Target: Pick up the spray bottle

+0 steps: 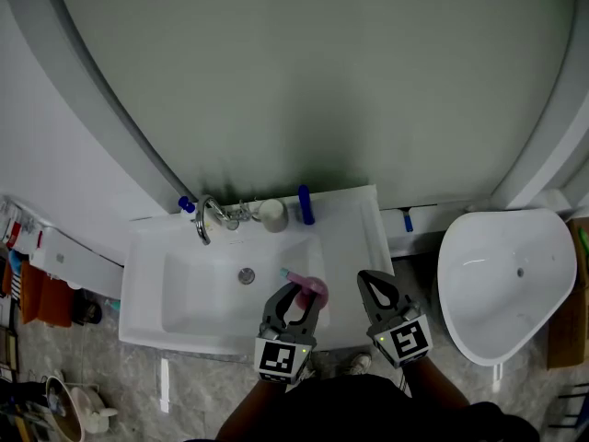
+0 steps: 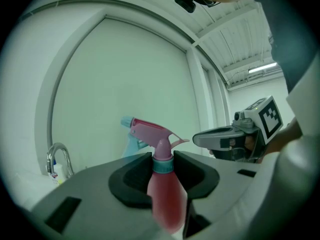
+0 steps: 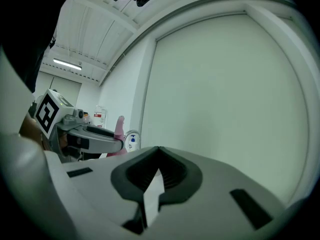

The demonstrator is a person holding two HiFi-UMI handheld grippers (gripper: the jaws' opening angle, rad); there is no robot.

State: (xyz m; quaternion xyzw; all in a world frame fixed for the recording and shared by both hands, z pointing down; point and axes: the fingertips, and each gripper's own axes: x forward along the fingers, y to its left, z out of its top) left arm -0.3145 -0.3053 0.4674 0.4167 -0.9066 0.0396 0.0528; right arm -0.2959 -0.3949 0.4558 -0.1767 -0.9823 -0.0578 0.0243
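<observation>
Bathroom: white sink (image 1: 145, 236), toilet (image 1: 502, 284) rt; L tool (image 1: 299, 297) grips spray bottle (image 2: 164, 199).

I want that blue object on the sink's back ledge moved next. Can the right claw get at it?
Probably yes: the right claw is empty, and the sink ledge up to the blue object lies bare.

Legible text, brands, numbers: none.
- Left gripper (image 1: 296, 300), marker cube (image 1: 281, 357): black-and-white square code pattern, no letters or digits.
- Right gripper (image 1: 368, 279), marker cube (image 1: 406, 340): same kind of pattern.
- Bottle (image 3: 100, 116), red label band: print too small to read.
- White container (image 3: 131, 140): blue mark, not decipherable.
</observation>
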